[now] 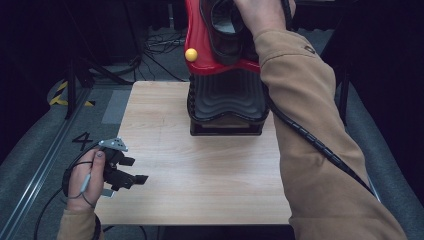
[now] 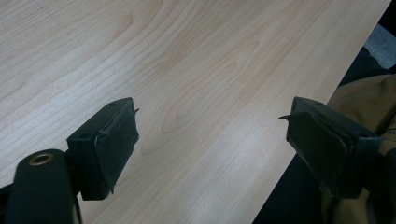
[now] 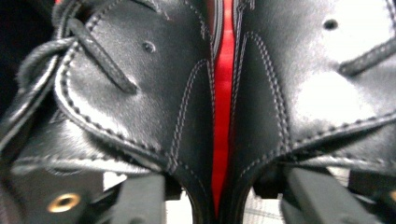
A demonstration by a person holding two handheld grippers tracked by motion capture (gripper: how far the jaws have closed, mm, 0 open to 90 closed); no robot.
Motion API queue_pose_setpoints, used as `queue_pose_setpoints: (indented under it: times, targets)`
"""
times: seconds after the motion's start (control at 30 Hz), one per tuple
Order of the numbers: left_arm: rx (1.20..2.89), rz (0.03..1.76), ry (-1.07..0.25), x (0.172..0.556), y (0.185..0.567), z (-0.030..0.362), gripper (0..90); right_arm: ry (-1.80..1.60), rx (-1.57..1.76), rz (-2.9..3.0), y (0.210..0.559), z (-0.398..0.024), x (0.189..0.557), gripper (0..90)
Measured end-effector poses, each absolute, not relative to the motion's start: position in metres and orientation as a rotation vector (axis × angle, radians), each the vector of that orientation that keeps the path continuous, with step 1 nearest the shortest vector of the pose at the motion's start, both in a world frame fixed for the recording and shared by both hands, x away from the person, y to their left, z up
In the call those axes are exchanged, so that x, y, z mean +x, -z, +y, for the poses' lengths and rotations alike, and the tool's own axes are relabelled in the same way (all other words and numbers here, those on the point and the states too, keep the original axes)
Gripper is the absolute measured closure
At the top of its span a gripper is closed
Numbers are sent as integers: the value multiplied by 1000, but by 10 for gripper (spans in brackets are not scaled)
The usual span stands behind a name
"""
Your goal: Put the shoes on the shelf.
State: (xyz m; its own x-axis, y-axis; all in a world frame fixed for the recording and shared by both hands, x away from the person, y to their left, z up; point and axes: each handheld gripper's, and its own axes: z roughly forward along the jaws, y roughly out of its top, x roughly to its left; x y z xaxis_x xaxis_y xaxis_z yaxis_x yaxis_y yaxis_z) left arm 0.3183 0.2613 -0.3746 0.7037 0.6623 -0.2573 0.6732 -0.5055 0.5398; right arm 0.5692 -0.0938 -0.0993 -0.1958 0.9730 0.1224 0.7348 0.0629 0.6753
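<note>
Far centre of light wood-grain table (image 1: 200, 175): black ribbed block (image 1: 227, 97) standing upright. Above it, glossy red moulded stand (image 1: 200, 45) with small yellow ball (image 1: 191, 54) on its left flank.

On the red stand, at far edge of high view: pair of black stitched-leather lace-up shoes (image 1: 225, 25), opening facing the camera. Seen close in right gripper view as two shoes side by side (image 3: 140, 93), inner walls almost touching, narrow red strip (image 3: 223, 93) showing between them. Dark lace across left shoe, eyelets on both.

Right hand (image 1: 260, 15) reaching to the shoes from above, tan sleeve (image 1: 300, 125) running down right side of table, spiral-wrapped black cable (image 1: 310, 140) trailing along it.

Right gripper (image 3: 224, 196): jaws spread apart at bottom of its own view, straddling the adjoining inner walls of both shoes. Not clamped. Cannot tell whether either pad brushes the leather; view blurred there.

Near left edge of table: left gripper (image 1: 136, 170) in left hand (image 1: 85, 175), grey three-cornered plate (image 1: 114, 144) on top, jaws pointing right across the wood. In left gripper view (image 2: 210, 144), jaws wide apart, nothing between them, bare wood grain beneath. Well apart from block and shoes.
</note>
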Motion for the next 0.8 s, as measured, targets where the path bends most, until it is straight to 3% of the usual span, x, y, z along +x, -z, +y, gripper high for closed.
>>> queue_pose_setpoints:
  times: [0.17, 0.8]
  targets:
    - [2291, 1009, 25, 318, 374, 259, 171, -948, 1678, 2003, 94, -98, 559, 496]
    - [2307, 1012, 28, 318, 374, 255, 171, -1068, 1413, 2276, 55, -156, 480, 395]
